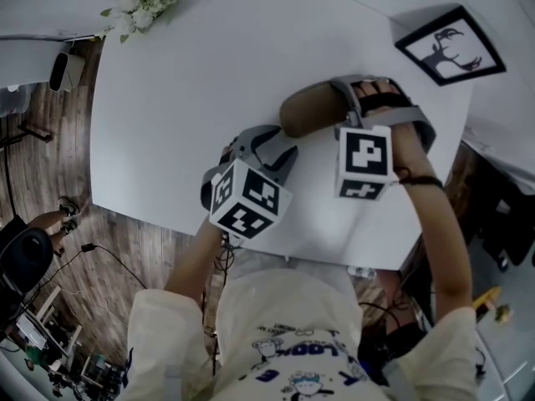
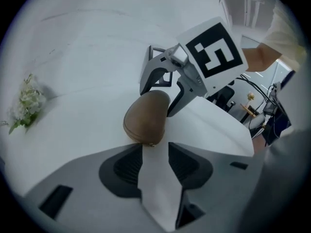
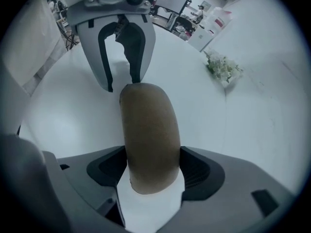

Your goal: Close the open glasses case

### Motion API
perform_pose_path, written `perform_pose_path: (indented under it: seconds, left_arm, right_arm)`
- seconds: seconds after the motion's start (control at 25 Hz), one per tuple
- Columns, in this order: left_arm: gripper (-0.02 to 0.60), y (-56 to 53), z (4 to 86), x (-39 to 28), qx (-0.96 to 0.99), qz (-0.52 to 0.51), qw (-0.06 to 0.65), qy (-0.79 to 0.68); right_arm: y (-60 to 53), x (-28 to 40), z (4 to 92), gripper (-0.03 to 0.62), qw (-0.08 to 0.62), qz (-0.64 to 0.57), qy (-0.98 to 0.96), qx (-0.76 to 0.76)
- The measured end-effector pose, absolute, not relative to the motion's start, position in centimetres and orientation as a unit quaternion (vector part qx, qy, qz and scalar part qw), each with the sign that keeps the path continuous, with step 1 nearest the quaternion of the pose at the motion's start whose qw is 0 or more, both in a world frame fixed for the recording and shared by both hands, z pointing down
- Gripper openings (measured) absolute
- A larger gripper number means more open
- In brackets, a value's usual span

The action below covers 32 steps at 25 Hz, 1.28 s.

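Right fingers (image 3: 108, 168) clamp the brown glasses case (image 3: 148, 140); left fingers (image 2: 125, 168) stand apart, empty.

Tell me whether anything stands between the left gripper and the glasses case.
Nothing visible: only bare table lies between the open left gripper and the glasses case. The right gripper clamps its far end.

text: nothing fully readable | shirt (image 1: 305, 362): blue printed letters beside cartoon figures, upside down, too small to make out | left marker cube (image 1: 247, 197), right marker cube (image 1: 364, 162): black-white square codes | framed picture (image 1: 451, 47): deer silhouette
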<state>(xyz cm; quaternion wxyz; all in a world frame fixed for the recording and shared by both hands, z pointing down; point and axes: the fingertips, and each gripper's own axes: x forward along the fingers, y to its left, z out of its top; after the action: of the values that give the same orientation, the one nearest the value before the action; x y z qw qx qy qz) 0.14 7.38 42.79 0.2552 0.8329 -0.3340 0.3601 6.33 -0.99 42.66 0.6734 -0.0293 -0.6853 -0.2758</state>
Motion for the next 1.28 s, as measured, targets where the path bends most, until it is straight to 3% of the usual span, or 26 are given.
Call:
perform_pose_path:
  seconds: [0.32, 0.4, 0.52, 0.64, 1.28]
  left_arm:
    - [0.141, 5.8, 43.9, 0.6, 0.82, 0.392, 0.236, -0.344]
    - [0.092, 5.5, 43.9, 0.8, 0.819, 0.397, 0.226, -0.346]
    - [0.075, 5.5, 44.0, 0.8, 0.817, 0.41, 0.214, -0.345]
    - [0.003, 5.6, 44.1, 0.8, 0.816, 0.412, 0.213, -0.346]
    - [-0.003, 6.8, 44.2, 2.0, 0.819, 0.443, 0.164, -0.326]
  right_arm:
    - [-0.5, 8.0, 42.6, 0.331, 0.677, -0.215, -0.704, 0.011]
    - [-0.6, 8.4, 42.6, 0.331, 0.68, -0.215, -0.701, 0.017]
    - [-0.7, 8.6, 42.7, 0.331, 0.682, -0.22, -0.697, 0.02]
    - [-0.8, 8.7, 42.7, 0.331, 0.68, -0.22, -0.699, 0.027]
    - [-0.8, 8.7, 43.0, 0.33, 0.697, -0.229, -0.678, 0.048]
